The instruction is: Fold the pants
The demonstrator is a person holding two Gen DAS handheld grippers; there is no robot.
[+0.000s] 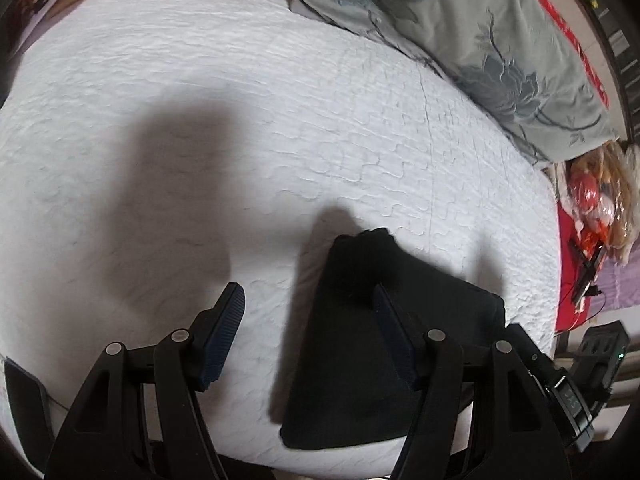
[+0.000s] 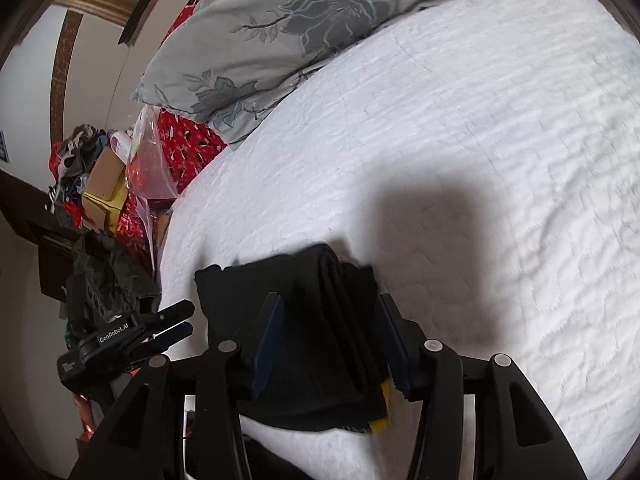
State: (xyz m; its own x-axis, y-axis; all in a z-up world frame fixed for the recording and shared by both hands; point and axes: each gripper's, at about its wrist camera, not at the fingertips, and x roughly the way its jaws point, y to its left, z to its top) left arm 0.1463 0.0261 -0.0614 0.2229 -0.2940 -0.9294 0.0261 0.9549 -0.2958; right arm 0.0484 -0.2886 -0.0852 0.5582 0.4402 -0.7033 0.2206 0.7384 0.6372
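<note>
The black pants (image 1: pixel 360 352) lie folded into a compact stack on the white quilted bed cover (image 1: pixel 280 120), near its front edge. My left gripper (image 1: pixel 306 294) is open above the cover; its right finger crosses in front of the stack's left part, and its pads touch nothing. In the right wrist view the pants (image 2: pixel 312 280) show their layered folds and a yellow tag (image 2: pixel 380 420). My right gripper (image 2: pixel 330 300) is open over the stack, one finger on each side of the thick folded ridge, pads clear of the cloth. The left gripper (image 2: pixel 190 318) shows at the far left.
A grey floral pillow (image 1: pixel 460 32) (image 2: pixel 280 32) lies along the far side of the bed cover (image 2: pixel 480 160). Beside the bed stand a cardboard box (image 2: pixel 104 176), plastic bags (image 2: pixel 152 160) and dark clothing (image 2: pixel 108 280). A red patterned sheet (image 2: pixel 184 140) shows under the cover.
</note>
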